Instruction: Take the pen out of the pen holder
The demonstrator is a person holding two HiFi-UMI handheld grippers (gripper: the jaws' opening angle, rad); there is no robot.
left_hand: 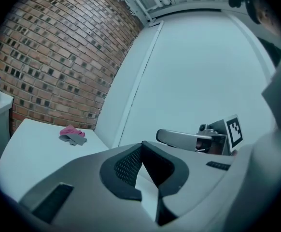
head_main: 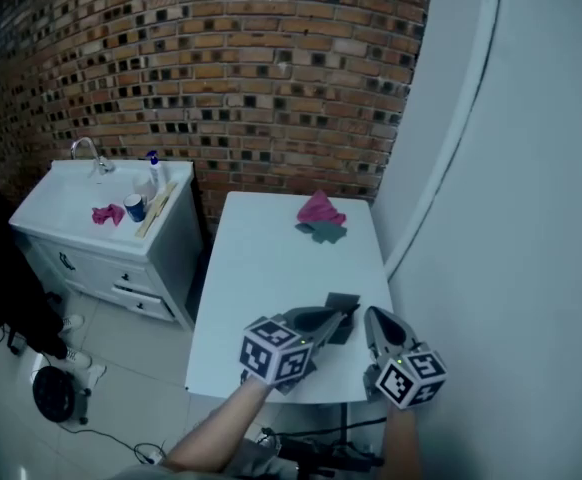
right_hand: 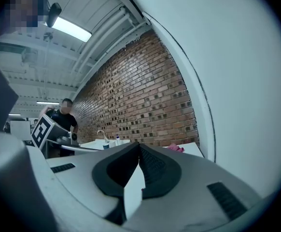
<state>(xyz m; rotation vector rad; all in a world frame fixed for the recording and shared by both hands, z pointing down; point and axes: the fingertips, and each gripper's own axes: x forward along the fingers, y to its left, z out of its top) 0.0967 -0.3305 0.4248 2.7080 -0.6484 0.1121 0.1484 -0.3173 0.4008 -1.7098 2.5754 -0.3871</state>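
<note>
Nearest are the left hand-held gripper (head_main: pixel 343 313) and the right hand-held gripper (head_main: pixel 374 320) — each with its jaws closed on nothing, side by side over the near end of the white bench (head_main: pixel 261 268). No pen or pen holder shows in any view. Well ahead of both lie only a pink cloth (head_main: pixel 319 209) and a grey cloth (head_main: pixel 323 232), touching. A pen should be light, stiff and smooth — best pinched across the barrel above the holder's rim.

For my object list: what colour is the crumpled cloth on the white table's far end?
The cloth is pink; the head view shows it best.
</note>
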